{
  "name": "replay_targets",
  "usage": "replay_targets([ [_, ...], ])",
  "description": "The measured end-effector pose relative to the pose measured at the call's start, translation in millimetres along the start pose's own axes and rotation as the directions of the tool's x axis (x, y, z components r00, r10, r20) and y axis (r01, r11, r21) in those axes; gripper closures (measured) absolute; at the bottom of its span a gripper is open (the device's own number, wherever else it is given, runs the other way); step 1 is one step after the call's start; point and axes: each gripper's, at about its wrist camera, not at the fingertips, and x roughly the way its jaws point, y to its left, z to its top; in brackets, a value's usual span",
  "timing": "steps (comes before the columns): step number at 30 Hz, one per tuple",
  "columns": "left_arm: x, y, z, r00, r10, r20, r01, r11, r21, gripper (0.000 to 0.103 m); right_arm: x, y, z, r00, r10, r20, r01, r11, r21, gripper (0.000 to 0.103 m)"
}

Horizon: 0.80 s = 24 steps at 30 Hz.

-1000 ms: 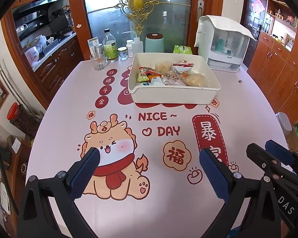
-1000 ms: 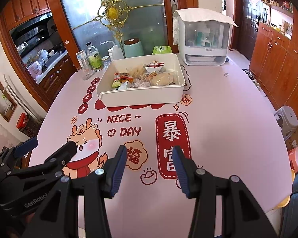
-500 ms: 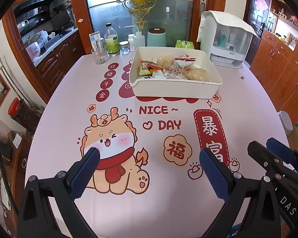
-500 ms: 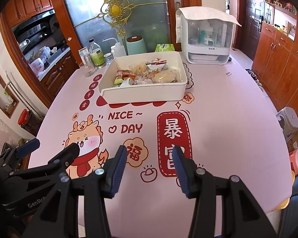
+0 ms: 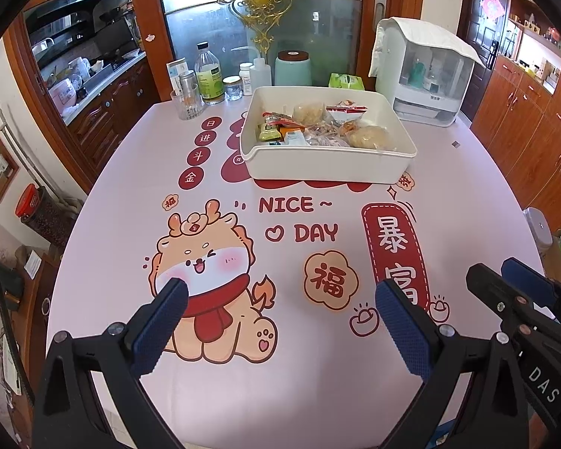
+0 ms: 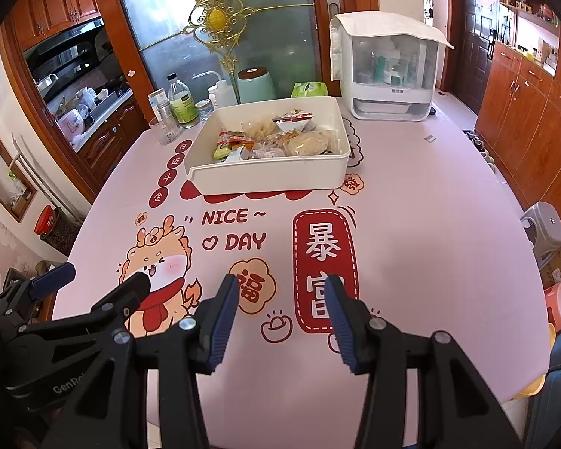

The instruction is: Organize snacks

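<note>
A white rectangular bin [image 5: 329, 170] stands at the far middle of the table, filled with several wrapped snacks [image 5: 318, 127]. It also shows in the right wrist view [image 6: 269, 179], with the snacks [image 6: 276, 142] inside. My left gripper [image 5: 280, 301] is open and empty above the table's near edge, over the cartoon dragon print. My right gripper [image 6: 282, 292] is open and empty, near the front edge, to the right of the left one. Both are well short of the bin.
Bottles, jars and a glass [image 5: 187, 103] stand at the table's far left, with a green canister [image 5: 292, 67] and a green packet [image 5: 346, 81] behind the bin. A white covered cabinet [image 5: 428, 75] stands at the far right. Wooden cupboards [image 6: 531, 112] line the right side.
Both grippers have drawn back and risen slightly, so the bin looks a bit farther away. Both stay open and empty.
</note>
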Motion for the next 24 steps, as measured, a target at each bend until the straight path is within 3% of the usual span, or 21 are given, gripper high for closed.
replay_targets([
  [24, -1.7, -0.1, -5.3, 1.000, 0.007, 0.001, -0.007, 1.000, -0.007, 0.003, -2.2, -2.3, -4.2, 1.000, 0.008, 0.001, -0.008, 1.000, -0.003, 0.055],
])
